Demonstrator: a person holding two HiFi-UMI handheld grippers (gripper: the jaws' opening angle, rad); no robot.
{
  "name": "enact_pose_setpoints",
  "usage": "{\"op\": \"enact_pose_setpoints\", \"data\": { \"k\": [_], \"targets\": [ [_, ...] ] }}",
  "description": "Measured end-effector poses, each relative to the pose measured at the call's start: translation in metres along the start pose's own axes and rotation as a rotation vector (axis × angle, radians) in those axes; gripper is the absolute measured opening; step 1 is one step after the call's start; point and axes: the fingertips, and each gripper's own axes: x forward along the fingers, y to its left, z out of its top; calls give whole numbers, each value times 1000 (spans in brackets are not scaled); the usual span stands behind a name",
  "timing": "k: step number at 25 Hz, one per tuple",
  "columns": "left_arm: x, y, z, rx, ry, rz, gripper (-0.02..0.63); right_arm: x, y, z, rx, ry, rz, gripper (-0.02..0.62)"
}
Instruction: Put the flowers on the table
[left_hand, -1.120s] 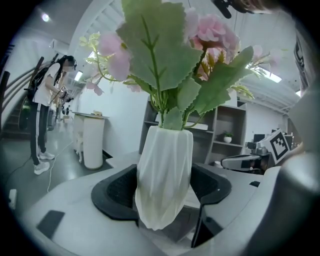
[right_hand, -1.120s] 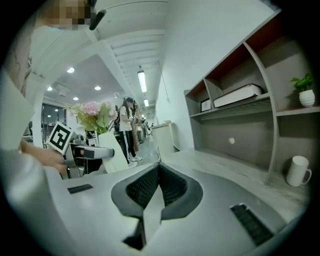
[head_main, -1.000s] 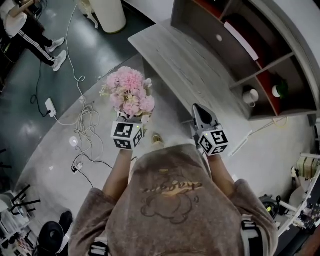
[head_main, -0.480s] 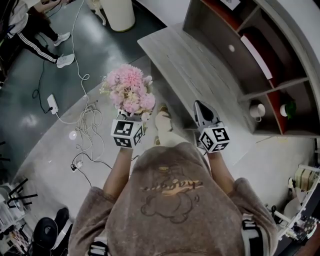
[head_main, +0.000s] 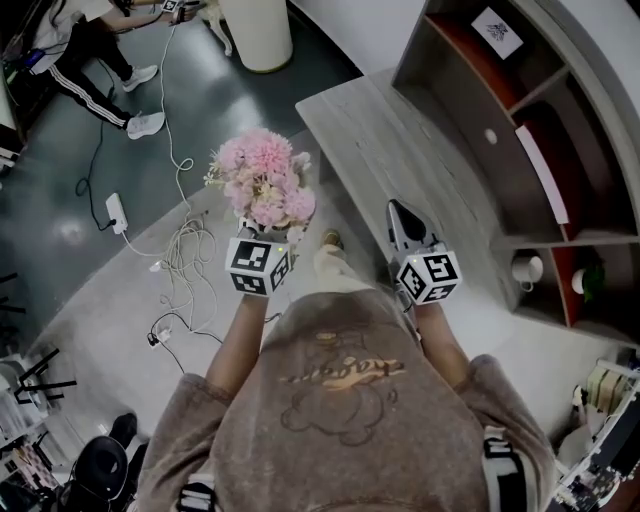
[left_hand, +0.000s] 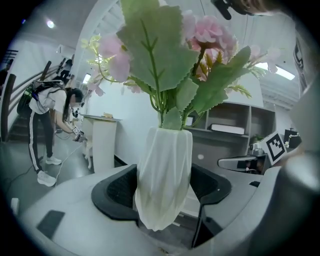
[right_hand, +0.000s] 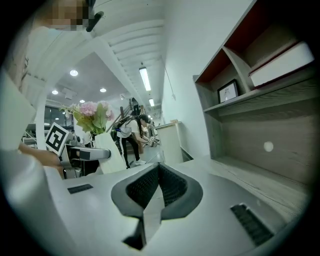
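Clamping the white vase (left_hand: 163, 165) between its two black jaws, your left gripper (left_hand: 163, 192) carries the flowers (head_main: 262, 182) at the centre left of the head view. They are over the grey floor, not on the table (head_main: 430, 150), which runs from the middle of the frame toward the upper centre. Pink blooms and green leaves rise from the vase's mouth. Your right gripper (right_hand: 158, 186) has its jaws pressed together and points toward the table's near edge at centre right. A shelf unit (head_main: 540, 120) stands behind the table at the right, and cables (head_main: 178, 255) lie on the floor at the left.
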Motion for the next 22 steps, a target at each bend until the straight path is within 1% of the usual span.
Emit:
{"op": "enact_pose_setpoints", "data": {
  "k": [7,11,17,22],
  "targets": [
    [51,39,28,-6,-11,8,342,63,-26,23,14,5,25,-2],
    [79,57,39,-14,-4,14,342,95,-38,30,32,13,40,-2],
    [116,79,55,-10,3,17,342,142,-55,41,48,28,67,-2],
    [139,90,63,-10,13,6,342,167,-67,56,43,21,72,-2]
  ]
}}
